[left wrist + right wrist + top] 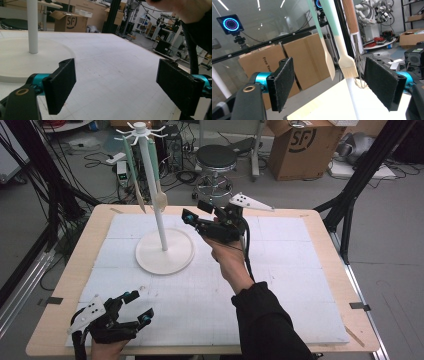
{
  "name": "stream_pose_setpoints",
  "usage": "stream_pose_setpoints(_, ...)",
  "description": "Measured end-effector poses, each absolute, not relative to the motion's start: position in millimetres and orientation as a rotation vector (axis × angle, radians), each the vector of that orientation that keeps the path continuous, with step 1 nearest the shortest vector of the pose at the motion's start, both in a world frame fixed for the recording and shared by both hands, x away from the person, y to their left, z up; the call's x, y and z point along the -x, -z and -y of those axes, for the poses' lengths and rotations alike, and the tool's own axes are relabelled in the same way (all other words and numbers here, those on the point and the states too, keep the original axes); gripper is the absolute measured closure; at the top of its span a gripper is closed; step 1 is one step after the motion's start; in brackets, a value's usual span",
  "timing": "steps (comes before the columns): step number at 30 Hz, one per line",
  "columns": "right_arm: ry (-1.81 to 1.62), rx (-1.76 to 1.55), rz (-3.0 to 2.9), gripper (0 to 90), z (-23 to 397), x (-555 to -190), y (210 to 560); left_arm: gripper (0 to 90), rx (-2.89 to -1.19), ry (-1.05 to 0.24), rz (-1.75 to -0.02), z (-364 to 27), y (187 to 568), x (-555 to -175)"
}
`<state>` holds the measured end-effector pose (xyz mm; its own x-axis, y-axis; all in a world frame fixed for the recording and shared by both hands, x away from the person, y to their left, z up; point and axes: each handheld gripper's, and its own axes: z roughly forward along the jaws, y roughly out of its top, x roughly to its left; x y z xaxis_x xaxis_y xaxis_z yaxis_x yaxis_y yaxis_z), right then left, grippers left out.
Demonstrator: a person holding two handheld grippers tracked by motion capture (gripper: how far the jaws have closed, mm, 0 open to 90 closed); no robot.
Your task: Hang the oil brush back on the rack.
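A white rack (159,215) stands on the surface (280,285): a thin upright pole on a round base (165,254), with short hooks at the top from which utensils hang. This rack serves as the landmark.

The right gripper (194,213) is held in the air just to the right of the pole, at about mid-height, pointing toward it. Its fingers (284,82) stand wide apart with nothing between them. In the right gripper view the hanging utensils lie straight ahead between the fingers: a pale spatula (325,42) with a mint handle, a brush (347,65) with a mint handle beside it, and a wire whisk (358,62) with a wooden handle just behind the brush. The pole runs down right below the brush. From above, the spatula (135,177) and brush (159,190) hang close against the pole on its left and front.

The left gripper (135,306) rests low at the near edge of the surface, well apart from the rack's base and to its near left. Its fingers (61,83) are also spread wide and hold nothing.

Behind the rack, off the surface, stand a round stool (216,167) and a cardboard box (300,147).
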<state>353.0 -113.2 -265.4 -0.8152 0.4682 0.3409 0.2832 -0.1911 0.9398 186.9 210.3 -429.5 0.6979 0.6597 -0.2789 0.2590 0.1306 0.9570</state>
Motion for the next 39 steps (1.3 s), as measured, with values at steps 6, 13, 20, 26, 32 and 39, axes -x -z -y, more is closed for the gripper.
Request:
stream_pose_setpoints(6,-2.181,-0.892,-1.892,22.3,129.0,-337.5,274.3,16.6,-1.453,-0.349,-0.802,-212.0,428.7,-185.7)
stream_pose_setpoints(13,-2.169,-0.899,-1.891,21.4,148.5,-325.2,286.9,16.5,-1.448,-0.345,-0.803,-211.0,429.1,-187.2)
stream_pose_setpoints(20,-2.164,-0.929,-1.901,20.2,168.1,-318.1,302.7,16.5,-1.459,-0.343,-0.804,-209.8,430.5,-188.5)
stream_pose_setpoints(26,-2.108,-0.899,-1.918,20.2,185.8,-304.9,314.7,16.5,-1.463,-0.343,-0.804,-209.3,431.1,-189.4)
stream_pose_setpoints(32,-2.03,-0.855,-1.961,19.8,202.6,-289.1,327.4,16.4,-1.471,-0.344,-0.802,-207.4,431.7,-189.8)
stream_pose_setpoints(39,-2.01,-0.876,-1.96,19.1,223.6,-276.8,343.3,16.4,-1.476,-0.339,-0.801,-206.1,432.8,-190.5)
